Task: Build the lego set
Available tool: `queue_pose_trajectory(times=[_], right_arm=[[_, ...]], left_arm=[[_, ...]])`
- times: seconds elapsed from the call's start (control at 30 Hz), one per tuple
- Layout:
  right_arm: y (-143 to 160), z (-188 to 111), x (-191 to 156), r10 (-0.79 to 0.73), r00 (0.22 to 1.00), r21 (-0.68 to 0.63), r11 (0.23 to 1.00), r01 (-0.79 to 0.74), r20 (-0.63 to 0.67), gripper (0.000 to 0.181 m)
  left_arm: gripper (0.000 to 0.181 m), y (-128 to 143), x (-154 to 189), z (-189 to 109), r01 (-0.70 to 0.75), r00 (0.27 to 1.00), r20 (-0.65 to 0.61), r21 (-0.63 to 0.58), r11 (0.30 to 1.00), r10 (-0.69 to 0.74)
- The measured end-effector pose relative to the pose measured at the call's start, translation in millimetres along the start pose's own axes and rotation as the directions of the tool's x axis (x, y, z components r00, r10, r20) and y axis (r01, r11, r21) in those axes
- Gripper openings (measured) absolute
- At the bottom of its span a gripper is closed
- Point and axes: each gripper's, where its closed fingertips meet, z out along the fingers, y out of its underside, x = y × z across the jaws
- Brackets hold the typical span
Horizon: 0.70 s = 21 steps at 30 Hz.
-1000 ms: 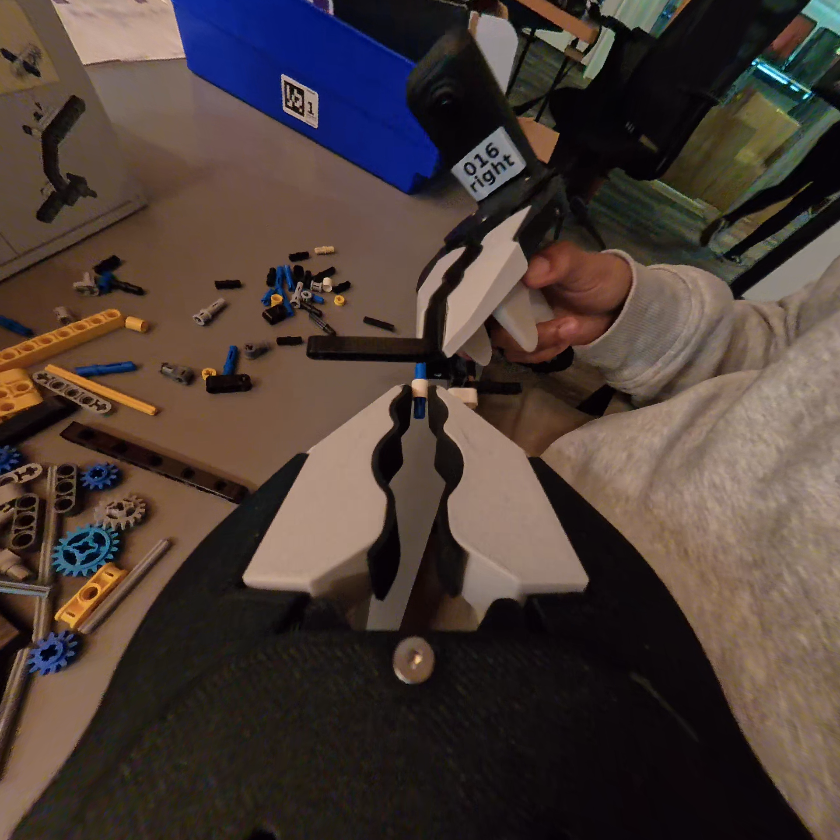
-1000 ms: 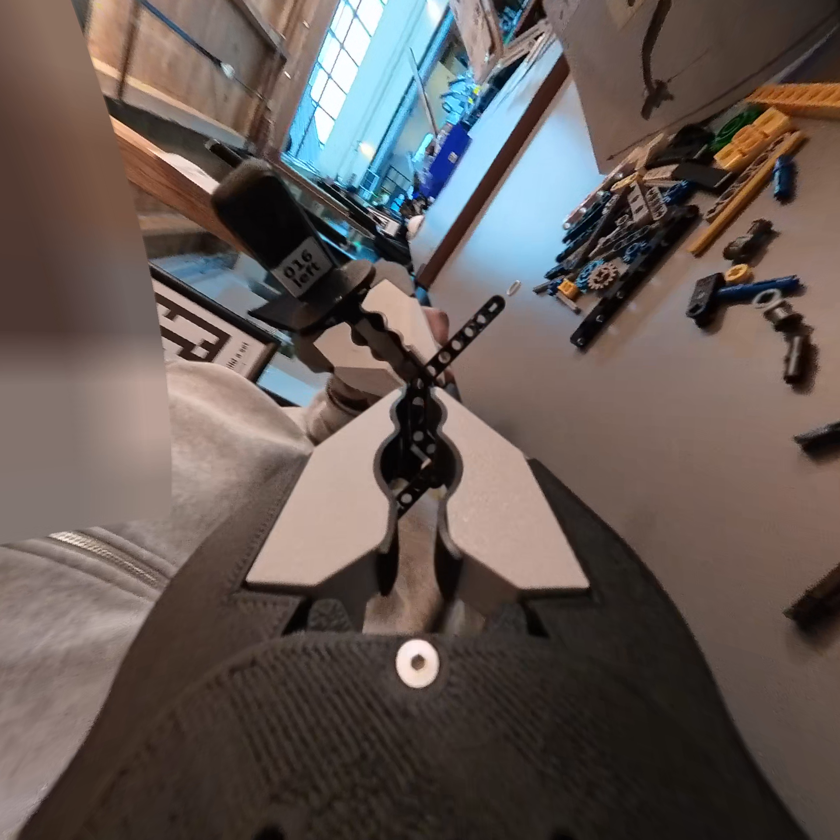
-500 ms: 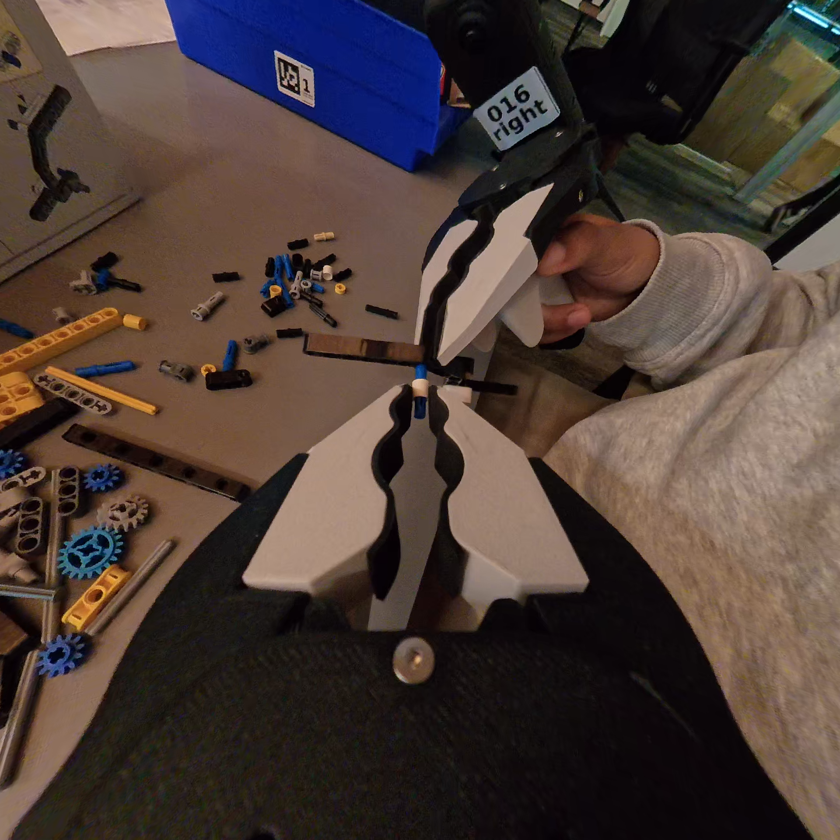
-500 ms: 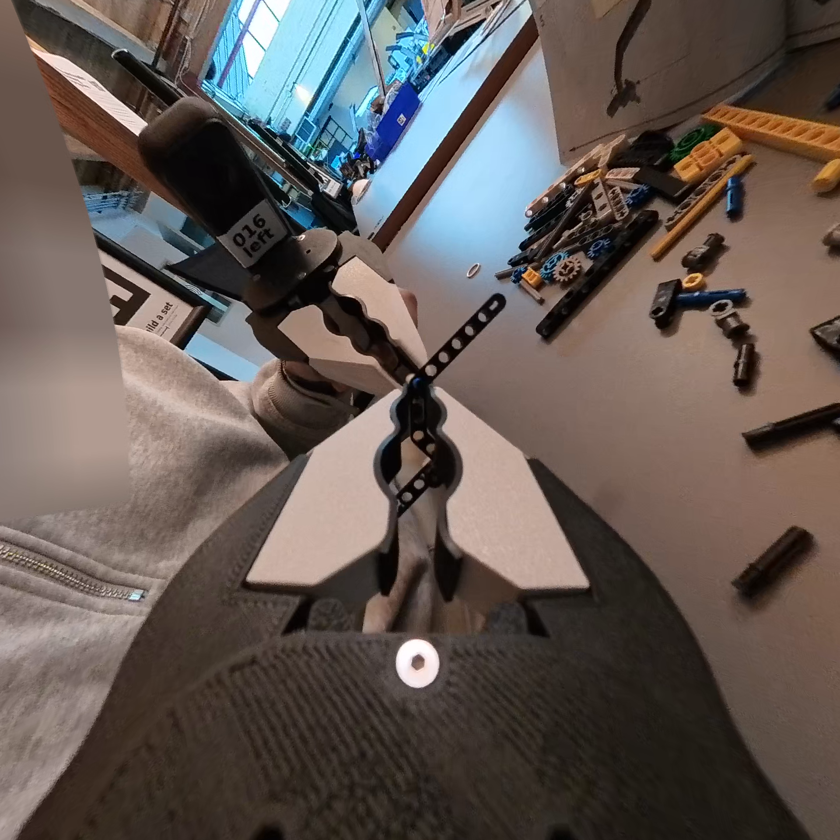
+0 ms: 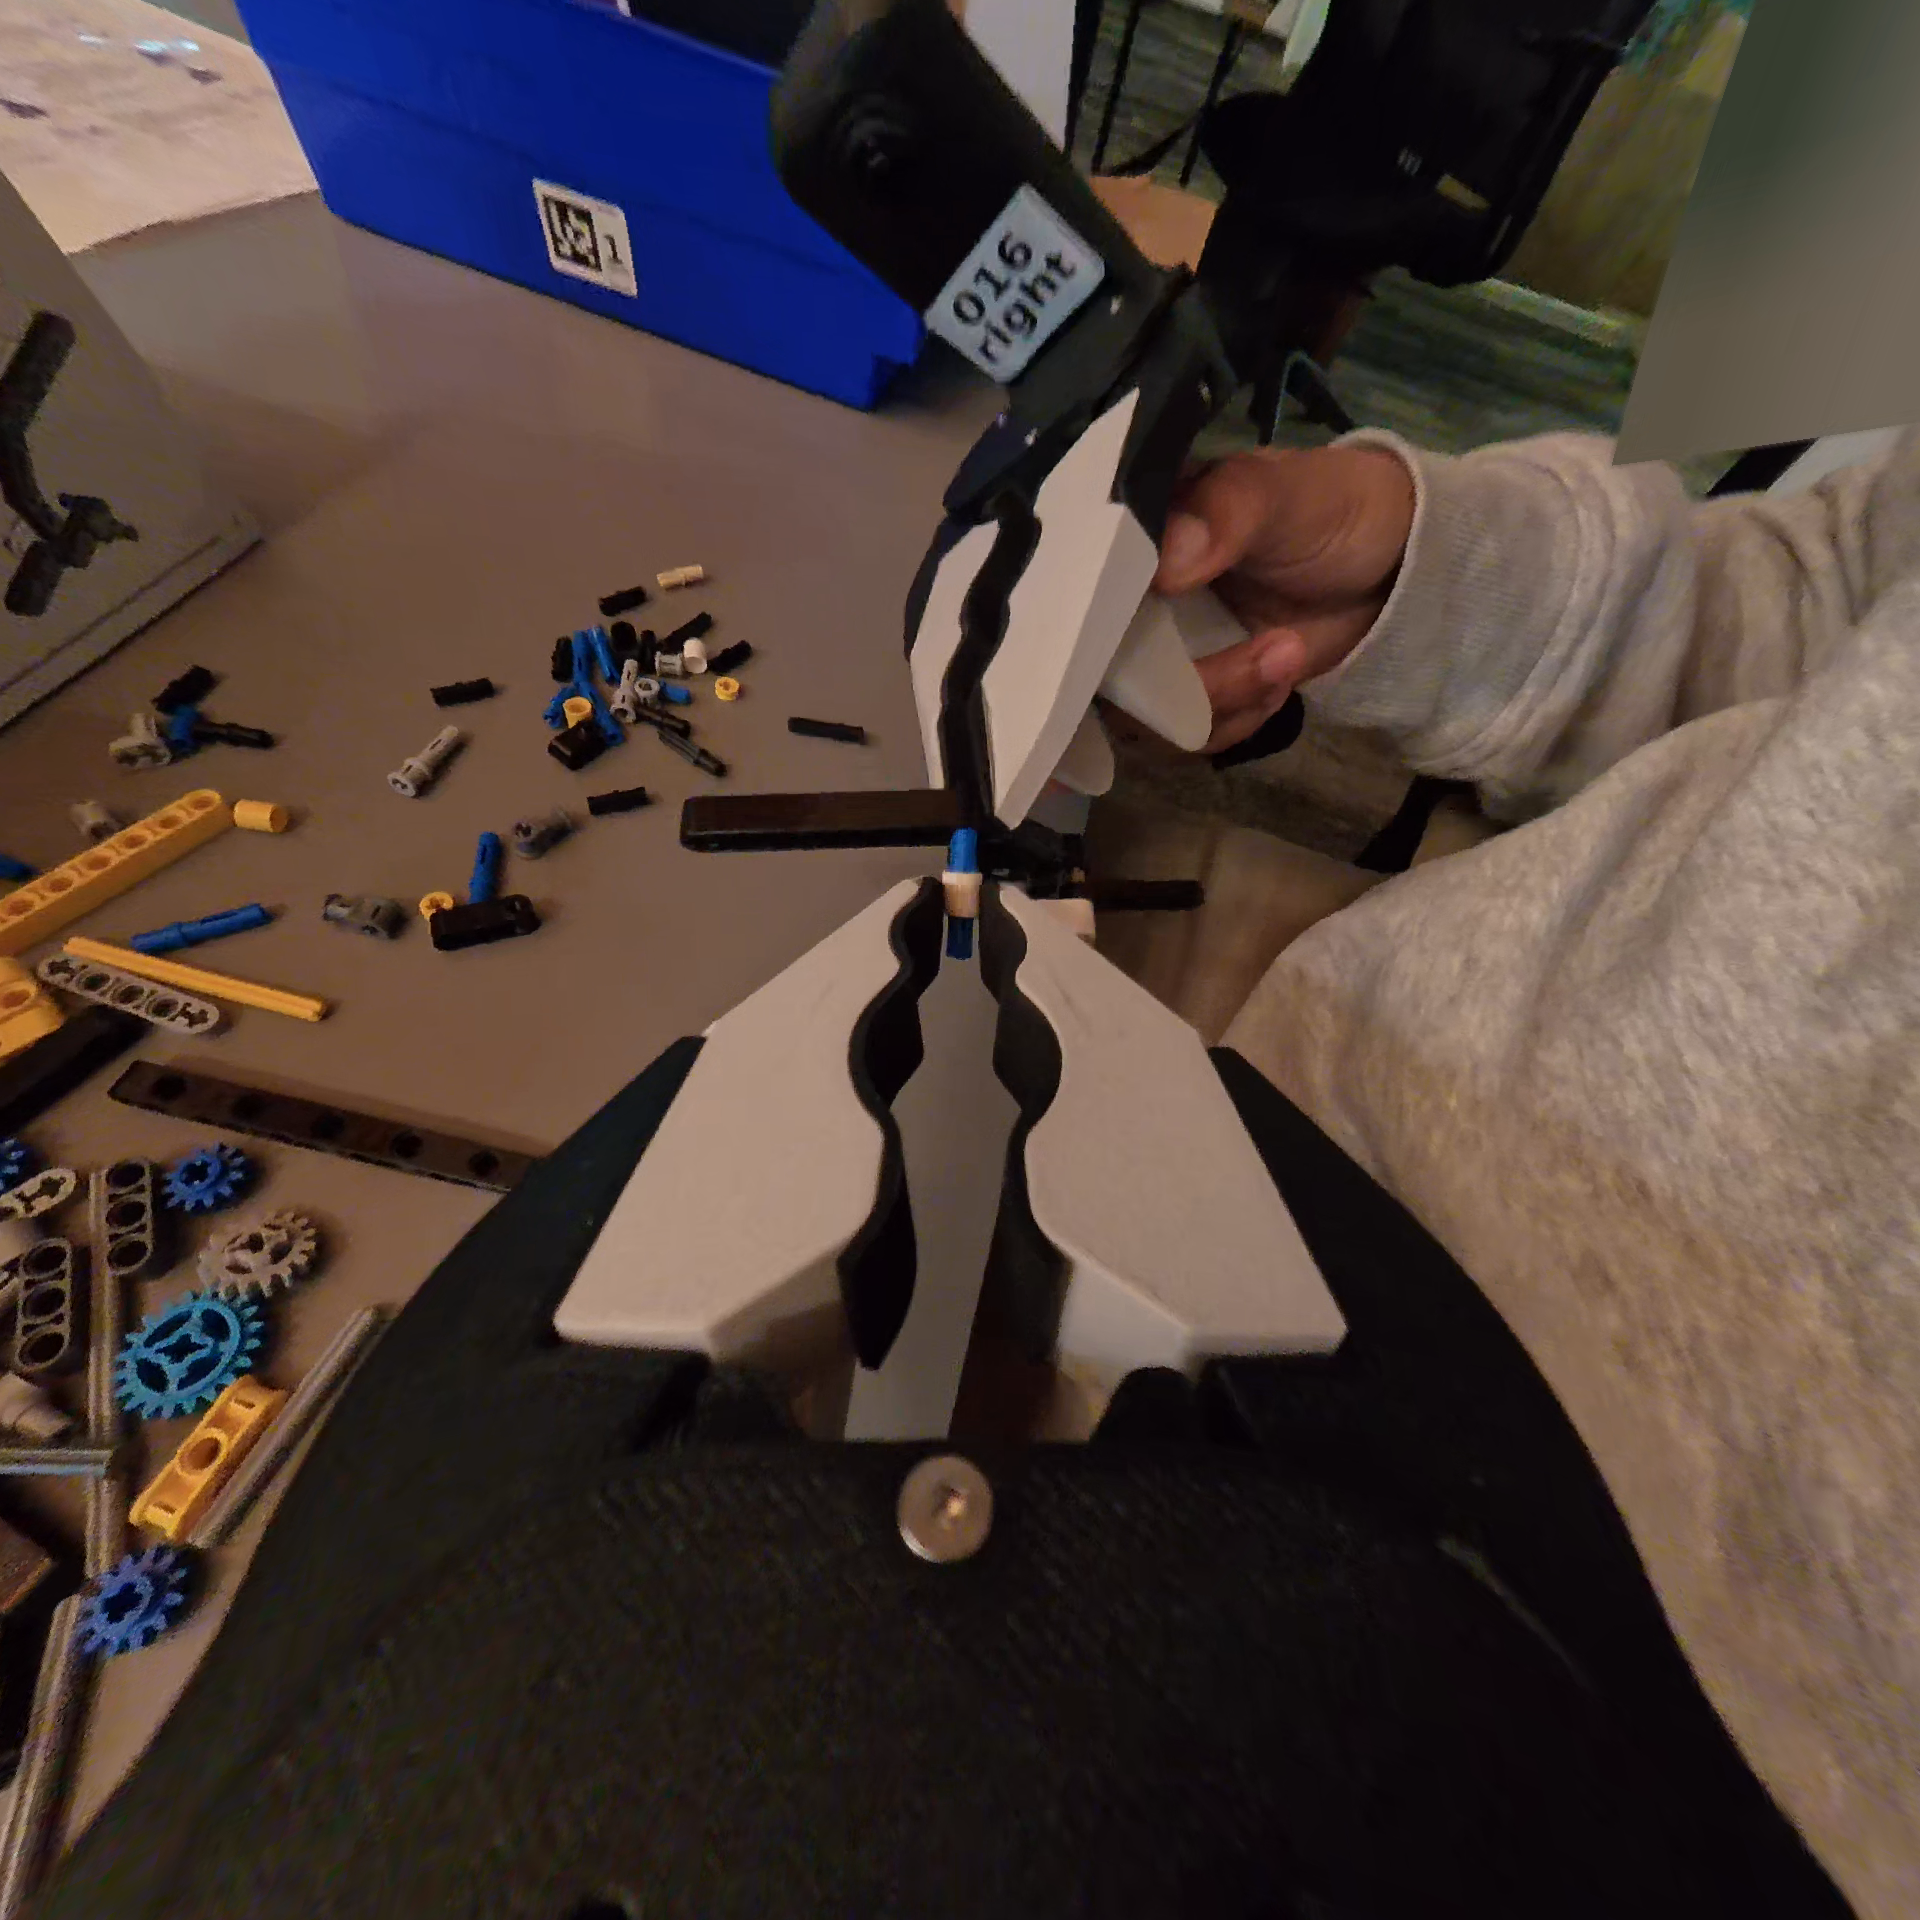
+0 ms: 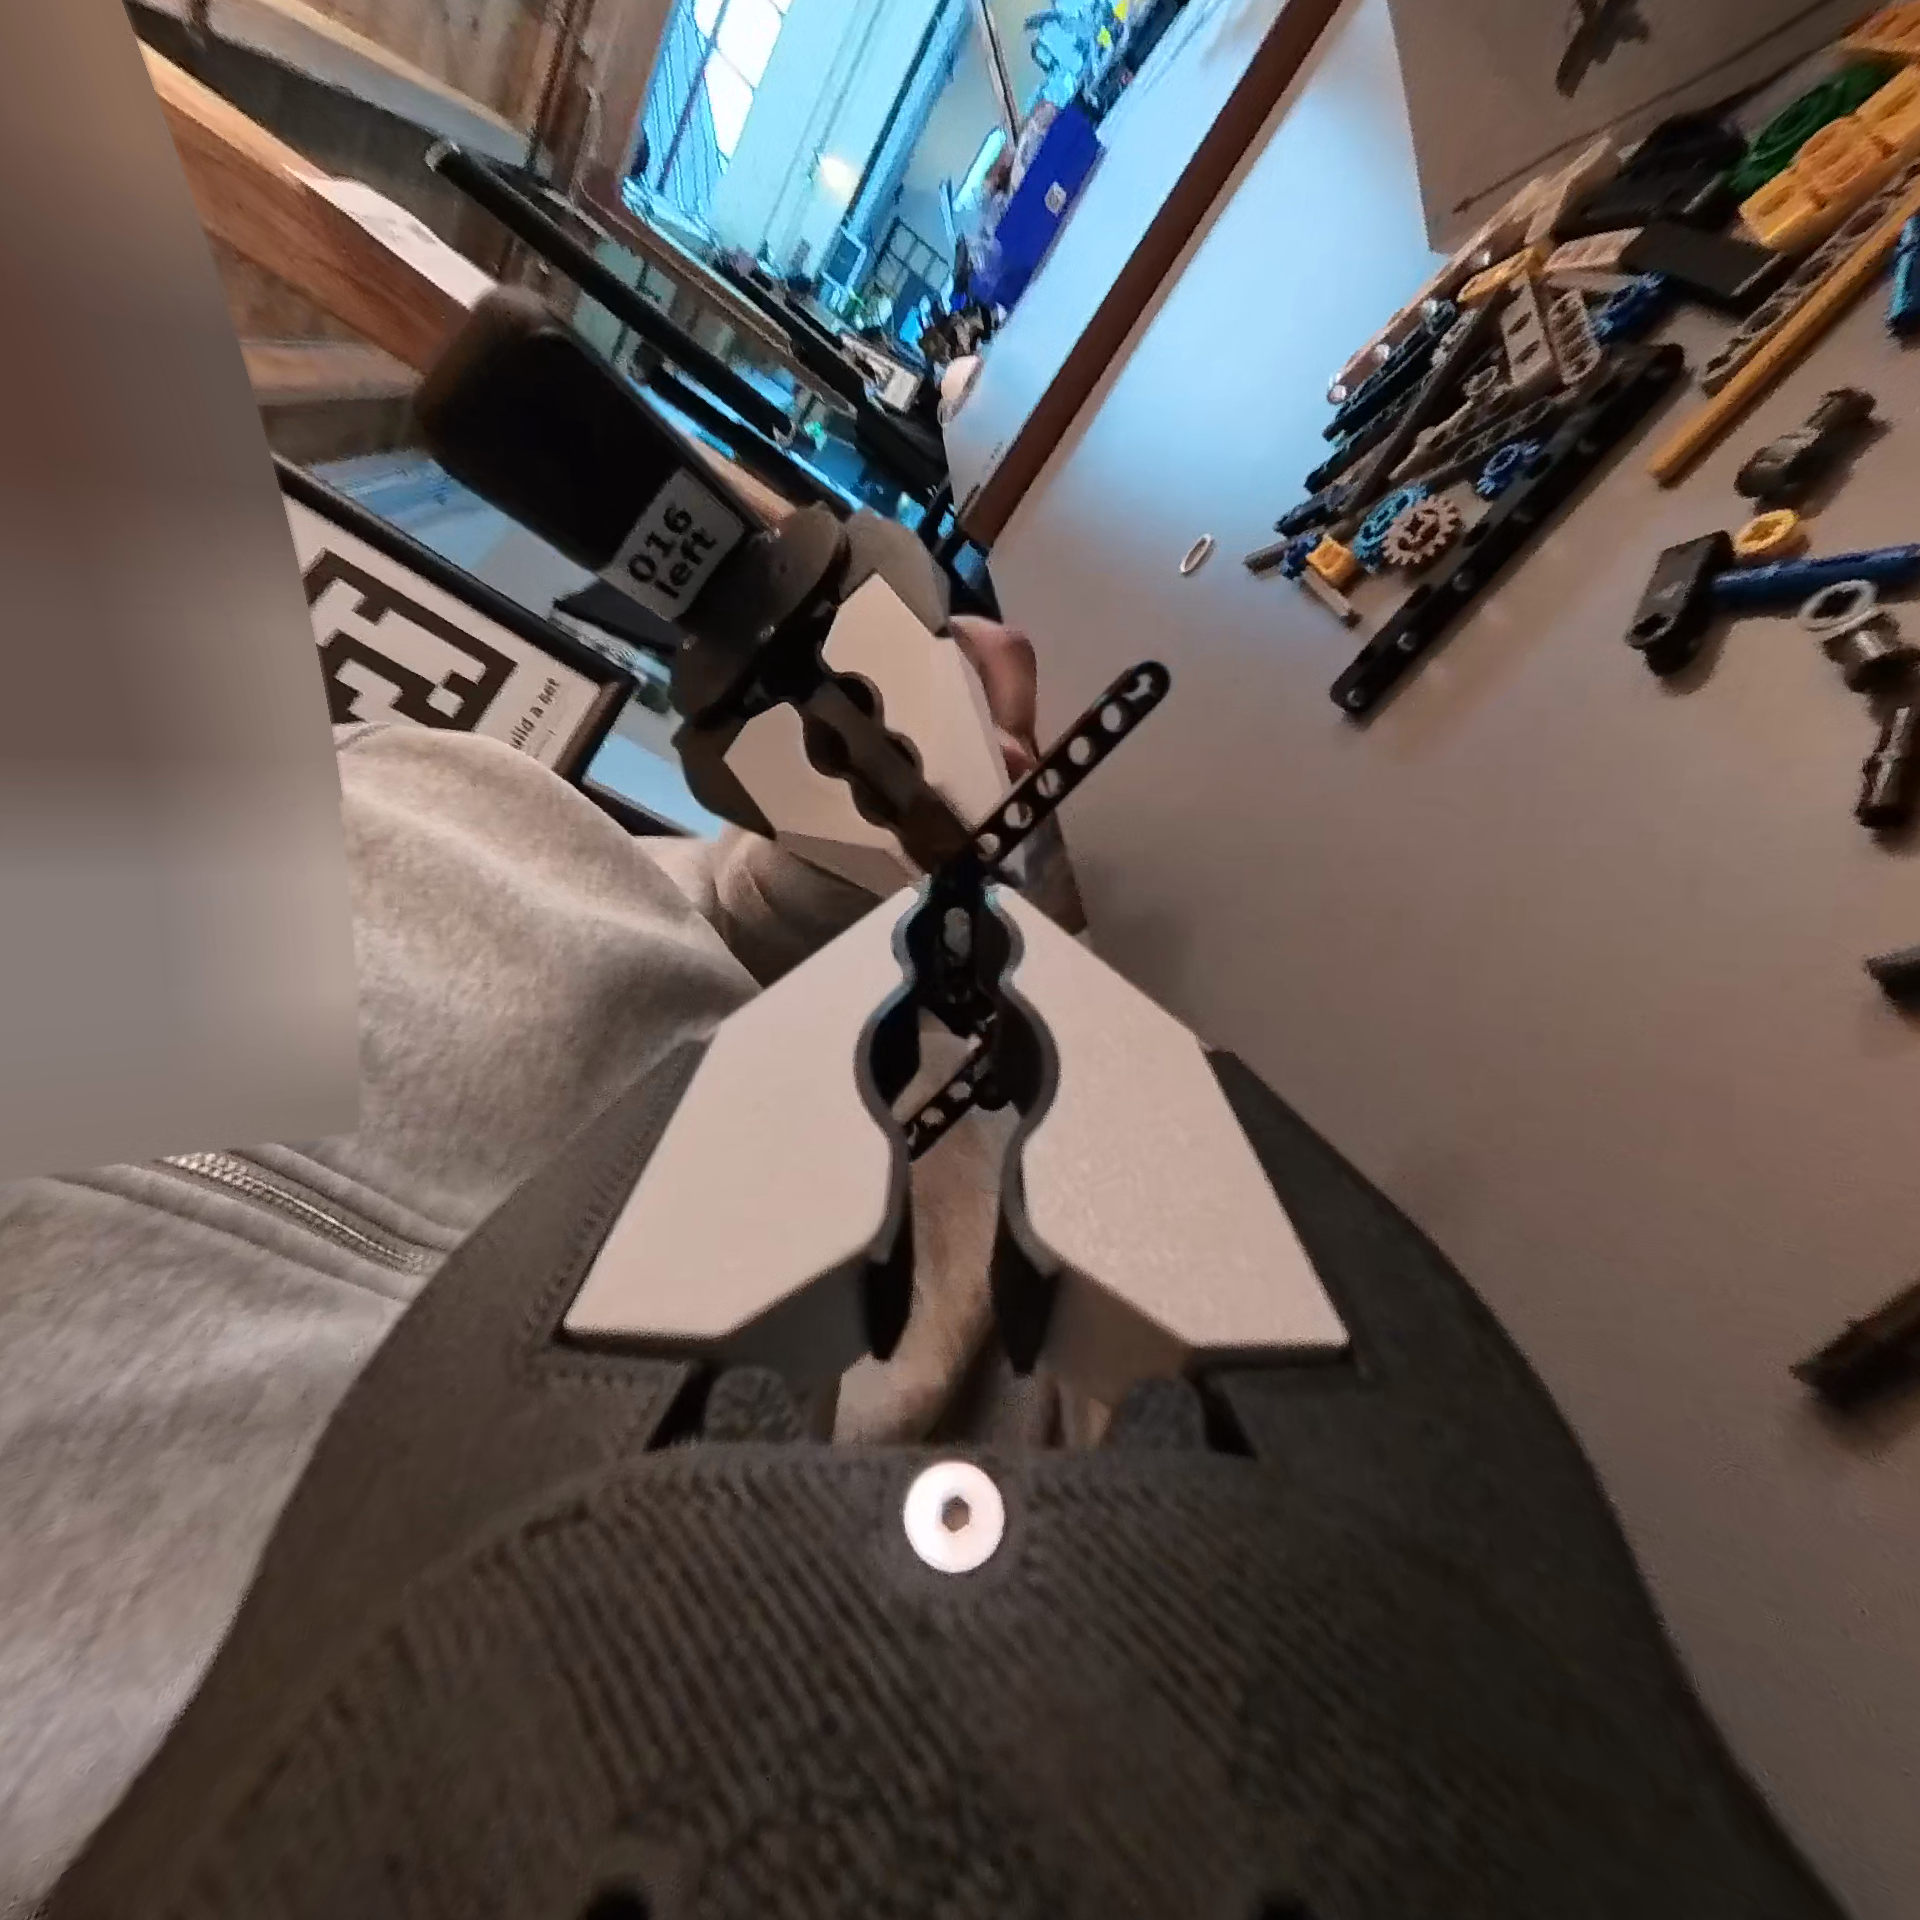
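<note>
My left gripper (image 5: pixel 961 902) is shut on a short blue pin with a white bush (image 5: pixel 962 883), held upright at the fingertips. My right gripper (image 6: pixel 954 896) is shut on a thin black beam with holes (image 6: pixel 1081 743). The beam sticks out both ways from its tips. In the left wrist view the right gripper (image 5: pixel 987 816) comes down from above with the beam (image 5: pixel 821 821) lying level, and the pin's top end touches the beam at those tips. In the right wrist view the left gripper (image 6: pixel 940 831) meets the beam from the upper left.
Loose parts lie on the grey table (image 5: pixel 623 499): small pins (image 5: pixel 634 675), yellow beams (image 5: pixel 104 868), a long black beam (image 5: pixel 322 1122), blue and grey gears (image 5: pixel 187 1351). A blue bin (image 5: pixel 582 177) stands at the back. A grey-sleeved arm (image 5: pixel 1558 935) fills the right. My left and right fingertips are right by each other.
Both grippers stay shut on their parts. The right gripper has tilted more upright over the left one, and the pin tip has closed onto the beam.
</note>
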Motion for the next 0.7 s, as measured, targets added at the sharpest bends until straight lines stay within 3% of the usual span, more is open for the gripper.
queue_pose_trajectory(times=[0.17,0.43,0.7], right_arm=[[7,2,-2,-0.015,1.0,-0.066,0.998,0.015,-0.003,0.004],[11,-3,23,-0.186,0.949,-0.168,0.975,0.145,-0.256,0.004],[6,-23,64,-0.349,0.761,-0.294,0.931,0.215,-0.547,0.005]], left_arm=[[0.004,5,6,7,0.01,0.999,-0.035,-0.021,1.0,-0.011],[0.005,23,-4,15,0.007,1.0,0.021,-0.132,0.991,-0.004],[0.004,26,-16,13,0.075,0.997,0.041,-0.104,0.992,-0.071]])
